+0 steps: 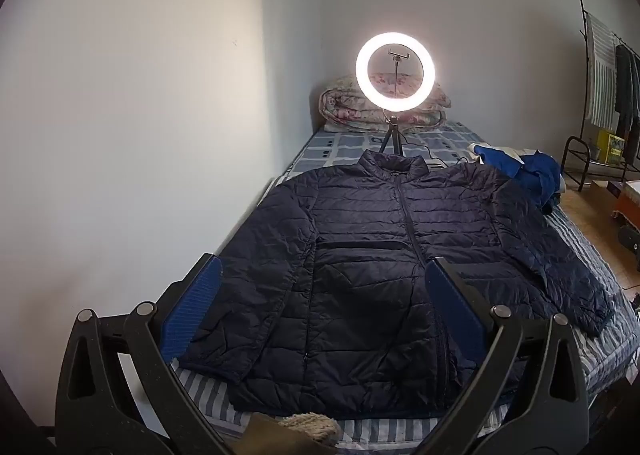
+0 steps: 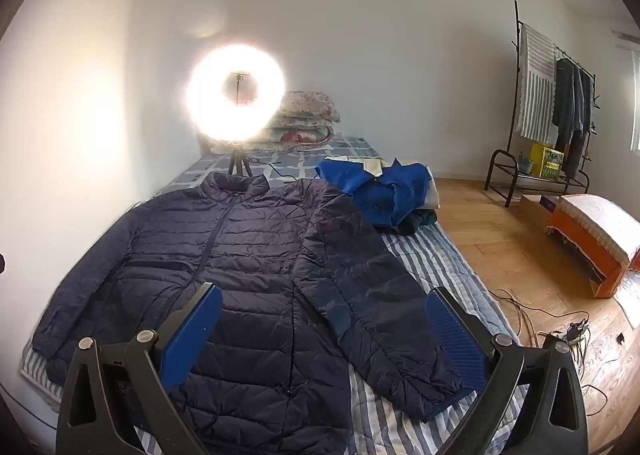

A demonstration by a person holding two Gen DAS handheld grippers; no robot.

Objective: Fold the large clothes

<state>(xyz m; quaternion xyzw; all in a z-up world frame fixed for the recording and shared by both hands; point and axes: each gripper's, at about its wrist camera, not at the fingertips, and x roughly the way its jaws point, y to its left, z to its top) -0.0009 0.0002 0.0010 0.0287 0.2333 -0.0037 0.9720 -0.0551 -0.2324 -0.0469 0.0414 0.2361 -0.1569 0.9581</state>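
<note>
A dark navy quilted puffer jacket [image 1: 360, 255] lies flat and face up on the bed, zipped, collar toward the far end, both sleeves spread outward. It also shows in the right wrist view [image 2: 248, 263], with its right sleeve [image 2: 380, 315] angled toward the bed's edge. My left gripper [image 1: 322, 287] is open and empty, hovering above the jacket's lower front. My right gripper [image 2: 324, 319] is open and empty, hovering above the jacket's right side and sleeve.
The bed [image 2: 432, 263] has a striped blue and white cover. A lit ring light on a tripod [image 1: 395, 69] stands behind the collar. Blue clothes [image 2: 384, 187] are piled at the right. A folded floral quilt [image 1: 344, 107] lies at the head. A clothes rack [image 2: 560, 103] and cables [image 2: 560, 331] are on the floor.
</note>
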